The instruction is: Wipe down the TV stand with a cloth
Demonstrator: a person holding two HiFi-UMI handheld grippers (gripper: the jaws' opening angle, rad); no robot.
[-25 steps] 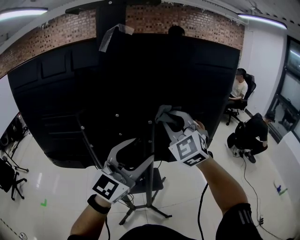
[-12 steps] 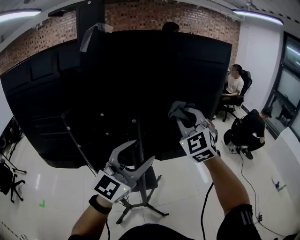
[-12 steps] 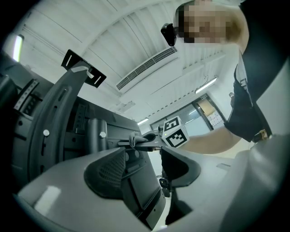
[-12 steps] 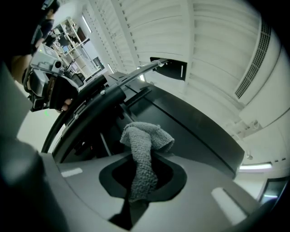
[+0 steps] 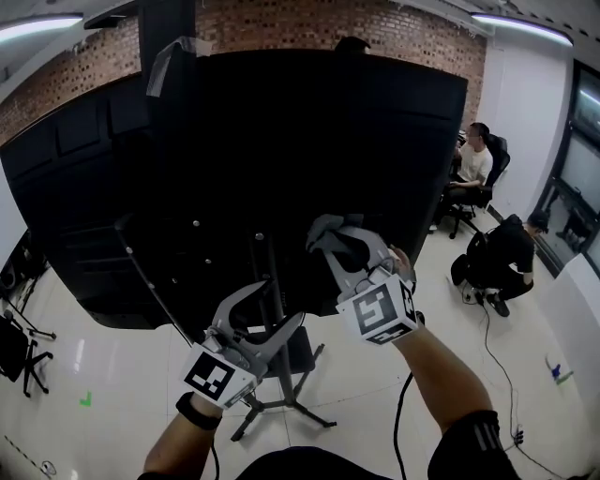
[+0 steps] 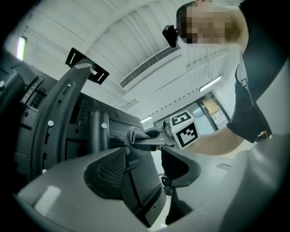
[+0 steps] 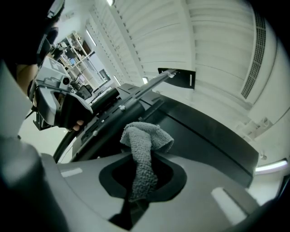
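Observation:
A large black TV (image 5: 281, 141) shows its back, carried on a dark stand with an upright pole (image 5: 266, 272) and splayed legs (image 5: 281, 410). My right gripper (image 5: 339, 246) is shut on a grey cloth (image 5: 328, 230), held against the TV's lower back just right of the pole. In the right gripper view the cloth (image 7: 146, 147) bunches out between the jaws of that gripper (image 7: 142, 181). My left gripper (image 5: 272, 305) stands open low by the pole; in its own view the left gripper (image 6: 145, 170) holds nothing, with the cloth (image 6: 134, 136) beyond it.
One person sits on a chair (image 5: 476, 173) at the right and another crouches on the floor (image 5: 503, 258). A cable (image 5: 497, 361) runs over the white floor. An office chair (image 5: 14, 354) stands at the left. A brick wall (image 5: 356, 28) lies behind.
The right gripper with the cloth swung right along the TV's lower back, then came back left and slightly down. The left gripper has barely moved.

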